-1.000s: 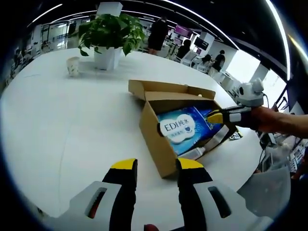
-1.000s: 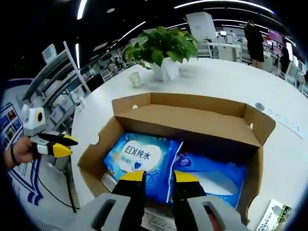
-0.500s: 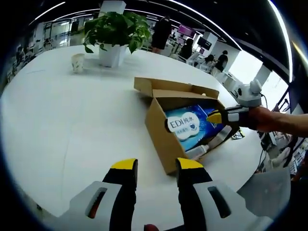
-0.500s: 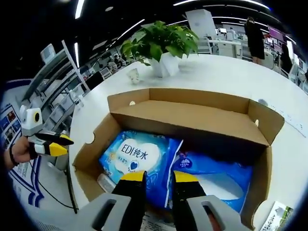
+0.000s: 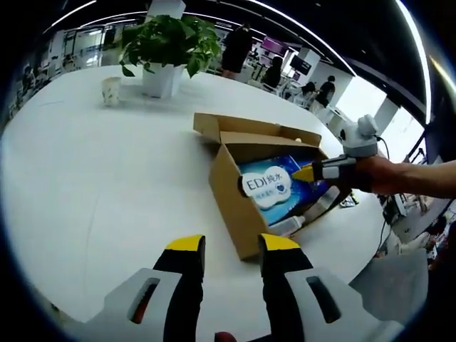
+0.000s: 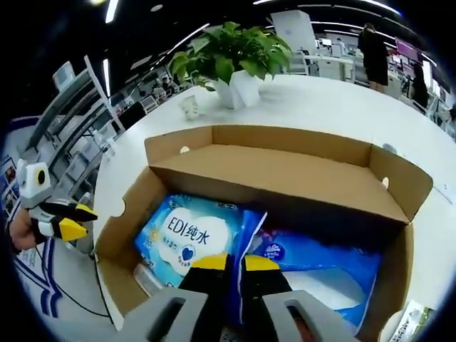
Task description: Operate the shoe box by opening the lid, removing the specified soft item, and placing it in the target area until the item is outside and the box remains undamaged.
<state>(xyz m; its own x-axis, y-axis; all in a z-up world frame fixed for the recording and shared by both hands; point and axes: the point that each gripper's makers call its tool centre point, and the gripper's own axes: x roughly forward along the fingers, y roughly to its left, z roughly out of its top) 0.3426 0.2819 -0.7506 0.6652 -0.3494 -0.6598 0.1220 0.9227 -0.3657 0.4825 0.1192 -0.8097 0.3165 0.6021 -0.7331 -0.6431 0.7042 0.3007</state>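
Observation:
An open brown cardboard shoe box point(image 5: 231, 206) lies on the white round table point(image 5: 107, 164), its lid folded back. Inside lies a blue soft pack with a white EDI label point(image 6: 189, 235), also seen as the blue pack point(image 5: 265, 187). My right gripper point(image 6: 235, 262) reaches into the box point(image 6: 285, 171), jaws drawn together on the pack's right edge. From the other side the right gripper point(image 5: 308, 173) shows at the box's far rim, held by a hand. My left gripper point(image 5: 232, 246) hangs open before the box's near corner, holding nothing; the left gripper point(image 6: 78, 219) sits off the table's left.
A second blue pack point(image 6: 320, 260) lies beside the first in the box. A potted plant point(image 5: 167, 43) and a paper cup point(image 5: 110, 90) stand at the table's far side. A printed leaflet point(image 6: 410, 320) lies right of the box. People stand behind.
My right gripper's jaws have drawn together on the edge of the EDI pack. The left gripper has stayed open and has only shifted its view slightly.

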